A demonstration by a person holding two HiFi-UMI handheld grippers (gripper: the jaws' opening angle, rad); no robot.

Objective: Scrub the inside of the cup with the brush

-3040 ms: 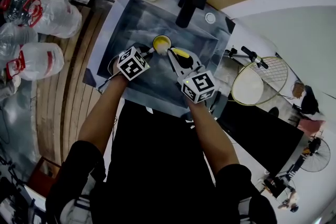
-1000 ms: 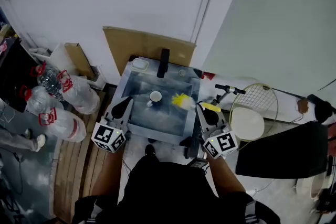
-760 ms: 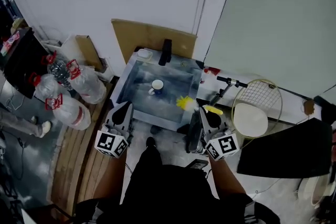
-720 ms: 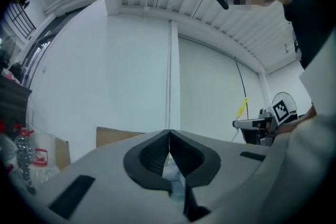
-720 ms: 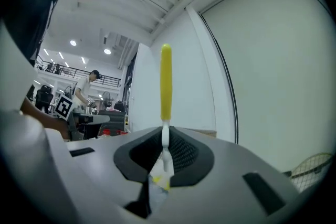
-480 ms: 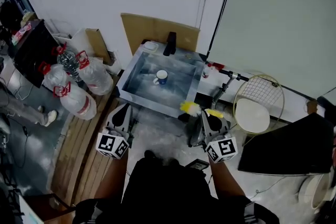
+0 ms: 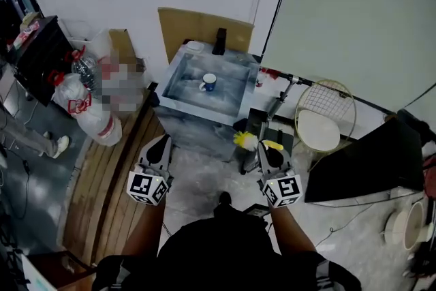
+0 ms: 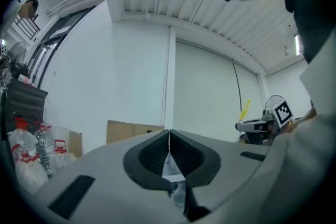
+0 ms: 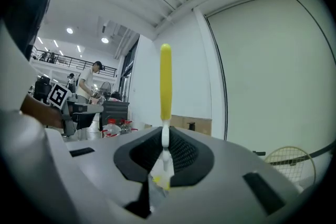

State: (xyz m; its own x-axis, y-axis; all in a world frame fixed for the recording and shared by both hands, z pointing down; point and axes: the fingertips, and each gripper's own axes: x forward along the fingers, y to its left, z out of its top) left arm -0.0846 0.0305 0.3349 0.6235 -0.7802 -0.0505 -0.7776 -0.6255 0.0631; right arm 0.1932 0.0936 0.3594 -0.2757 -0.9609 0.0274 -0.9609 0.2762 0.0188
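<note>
The blue-and-white cup stands alone in the steel sink, far ahead of both grippers. My left gripper hangs over the floor well short of the sink, shut with nothing between its pads. My right gripper is level with it, shut on the brush. The brush's yellow bristle head pokes left of the jaws. In the right gripper view its yellow handle stands upright above the pads, which clamp the white stem.
Large water bottles lie left of the sink beside wooden floor boards. A black faucet and a cardboard sheet stand behind the sink. A racket-like hoop and a black panel are at right.
The view and both grippers have backed away from the sink. The cup, held at the brush three seconds ago, has stayed in the sink; the brush has stayed in the right gripper.
</note>
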